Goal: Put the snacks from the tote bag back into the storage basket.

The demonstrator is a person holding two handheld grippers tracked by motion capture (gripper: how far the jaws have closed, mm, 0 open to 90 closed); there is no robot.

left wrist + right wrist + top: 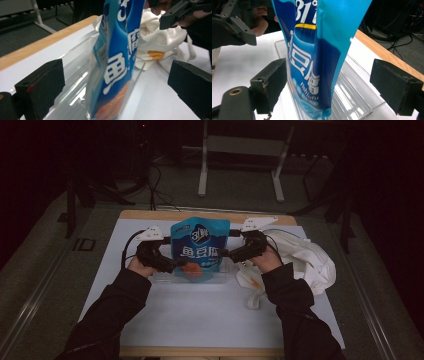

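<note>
On the left side of the white table (200, 315) the left gripper (179, 265) comes in low from the person's dark sleeve, its jaws spread wide on either side of the blue pouch (200, 251) without pressing it; in the left gripper view the pads stand well off from the pouch's thin edge, with nothing else in the gap. Beneath the pouch sits a clear plastic tray (165, 278), and the pouch's foot stands inside it, between the tray's long walls. The pouch stands upright near the middle of the table toward its far edge, its long axis vertical, top seal up and the orange-printed bottom down in the tray. Its broad printed face looks toward the person, so each gripper meets it edge-on.

Right of the pouch, the right gripper (224, 253) reaches in level from the other side, also opened wide; in the right gripper view the pouch hangs between the two pads and touches neither. Farther right, a crumpled white cloth bag (305, 257) with an orange patch lies on the table just behind and beside the right hand, close to the tray's end. Beyond the table's wooden far edge a grey metal stand (240, 150) rises from the dark floor.
</note>
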